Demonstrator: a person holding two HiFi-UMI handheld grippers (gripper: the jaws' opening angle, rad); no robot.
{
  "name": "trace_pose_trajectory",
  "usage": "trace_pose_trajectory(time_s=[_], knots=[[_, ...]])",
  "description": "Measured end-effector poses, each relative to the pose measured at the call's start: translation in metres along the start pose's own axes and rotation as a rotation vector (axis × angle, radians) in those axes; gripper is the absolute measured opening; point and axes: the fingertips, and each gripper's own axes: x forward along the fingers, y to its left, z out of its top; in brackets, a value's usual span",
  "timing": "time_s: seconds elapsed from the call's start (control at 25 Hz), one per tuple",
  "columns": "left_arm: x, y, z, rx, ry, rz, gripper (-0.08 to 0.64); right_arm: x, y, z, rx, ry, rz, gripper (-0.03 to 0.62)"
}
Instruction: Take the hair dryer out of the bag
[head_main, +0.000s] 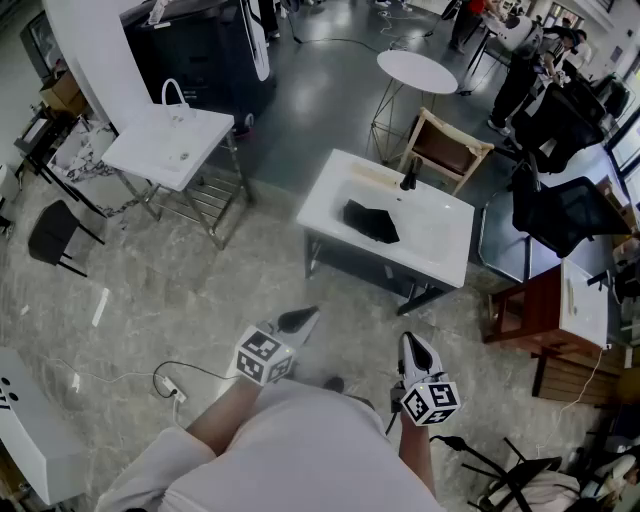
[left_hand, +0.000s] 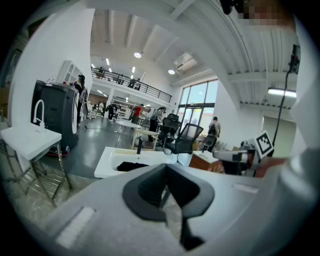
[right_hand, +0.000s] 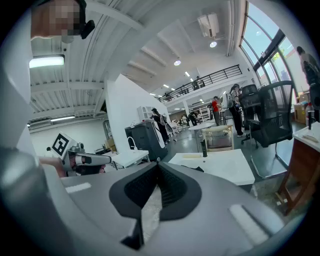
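Observation:
A black bag (head_main: 370, 221) lies in the basin of a white sink table (head_main: 440, 255) a few steps ahead of me; no hair dryer shows. My left gripper (head_main: 303, 320) and right gripper (head_main: 414, 348) hover over the floor short of that table, both shut with nothing between the jaws. In the left gripper view the shut left gripper (left_hand: 166, 168) points at the bag (left_hand: 131, 165), with the right gripper (left_hand: 235, 156) off to the side. In the right gripper view the shut right gripper (right_hand: 158, 165) hides most of the bag (right_hand: 194, 168).
A second white sink table (head_main: 170, 145) stands at the left. A wooden chair (head_main: 445, 150) and a round table (head_main: 417, 70) are behind the bag's table. Office chairs (head_main: 560, 210) and a wooden desk (head_main: 540, 310) crowd the right. A cable with a plug strip (head_main: 170, 388) lies on the floor.

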Motion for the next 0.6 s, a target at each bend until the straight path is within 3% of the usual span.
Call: trace_pose_trajectory(time_s=[0.6], knots=[[-0.0038, -0.0070, -0.0036, -0.013, -0.007, 0.036, -0.002, -0.0080, -0.0039, 0.0042, 0.004, -0.010, 0.011, 0.005]])
